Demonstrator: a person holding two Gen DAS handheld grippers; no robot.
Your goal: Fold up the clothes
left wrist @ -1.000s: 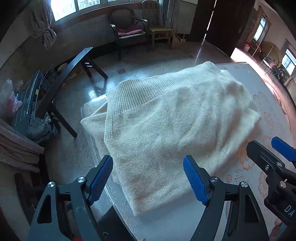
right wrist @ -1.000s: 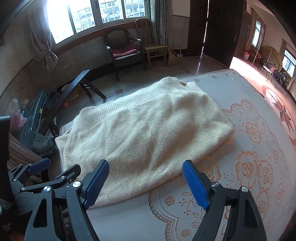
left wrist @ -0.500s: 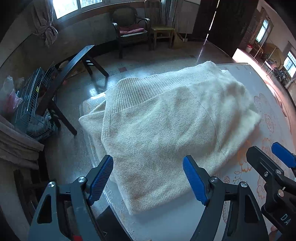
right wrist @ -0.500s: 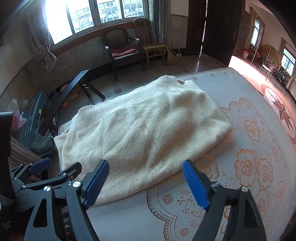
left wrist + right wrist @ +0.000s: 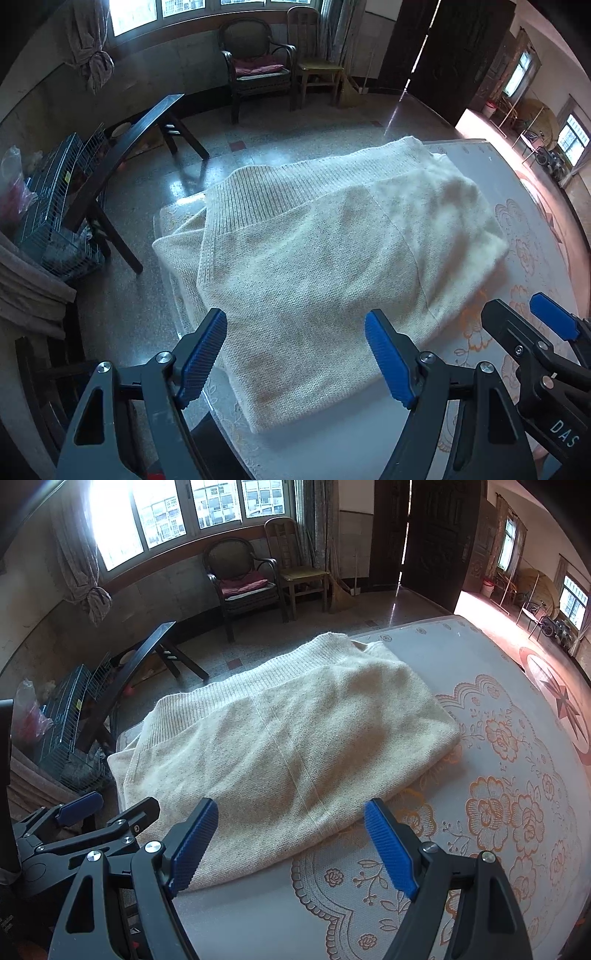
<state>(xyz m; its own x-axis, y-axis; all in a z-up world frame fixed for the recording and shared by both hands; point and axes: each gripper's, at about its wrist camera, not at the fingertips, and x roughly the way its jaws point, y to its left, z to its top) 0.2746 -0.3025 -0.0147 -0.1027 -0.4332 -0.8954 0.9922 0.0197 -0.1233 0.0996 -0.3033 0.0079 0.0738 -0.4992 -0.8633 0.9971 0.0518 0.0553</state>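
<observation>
A cream knitted sweater (image 5: 332,258) lies folded into a thick rectangle on the table (image 5: 369,435), its ribbed hem toward the far left edge. My left gripper (image 5: 295,358) hovers open above the sweater's near left corner with nothing between its blue pads. In the right wrist view the same sweater (image 5: 280,746) spreads across the table's left half, and my right gripper (image 5: 291,842) stands open over its near edge, holding nothing. The right gripper (image 5: 539,332) shows at the lower right of the left wrist view; the left gripper (image 5: 107,812) shows at the lower left of the right wrist view.
The table carries a pale cloth with orange flowers (image 5: 498,812). Left of it stand a dark wooden bench (image 5: 122,147) and a wire cage (image 5: 55,206) on the speckled floor. Two chairs (image 5: 258,583) sit under the windows at the back.
The left wrist view has tilted slightly, so the sweater sits a little lower and farther in frame. Both grippers stay open and the sweater has not moved.
</observation>
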